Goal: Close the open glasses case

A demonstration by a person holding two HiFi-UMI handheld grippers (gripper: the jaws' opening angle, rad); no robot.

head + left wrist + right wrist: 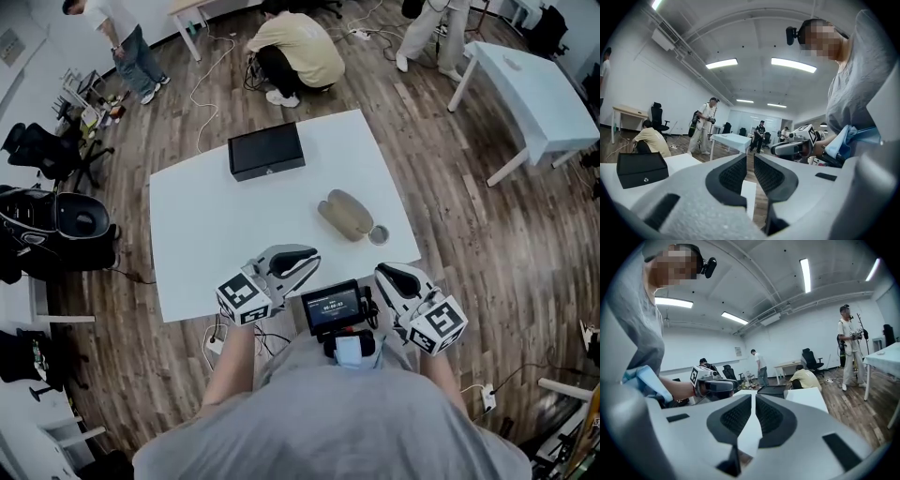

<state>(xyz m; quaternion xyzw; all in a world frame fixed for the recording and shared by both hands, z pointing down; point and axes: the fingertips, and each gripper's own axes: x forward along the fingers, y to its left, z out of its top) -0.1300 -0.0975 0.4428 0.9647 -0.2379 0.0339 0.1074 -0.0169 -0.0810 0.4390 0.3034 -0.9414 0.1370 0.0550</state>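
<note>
Left gripper (302, 260) and right gripper (387, 273) sit at lower centre, jaws all but together, holding nothing. The glasses case (345, 214) lies open right of centre on the table (206, 234). Risk: an off-centre press on the lid would slide the case instead of shutting it.

The left gripper (750, 157) is pale grey plastic, matt and faintly grainy up close. Its pads (733, 174) are dark and rubbery-looking, stippled with fine dots. The right gripper (753, 397) has the same matt grey shell and the same dimpled dark pads (737, 417). Ahead of both, the bench (206, 234) has a smooth white top without gloss. Just ahead of the right gripper, the glasses case (345, 214) looks a soft, matt tan. Farther ahead of the left gripper, the black box (266, 150) is matt, with a small bright stud on its front. Out beyond the right gripper, the floor (450, 234) is plank wood with a mild sheen.
</note>
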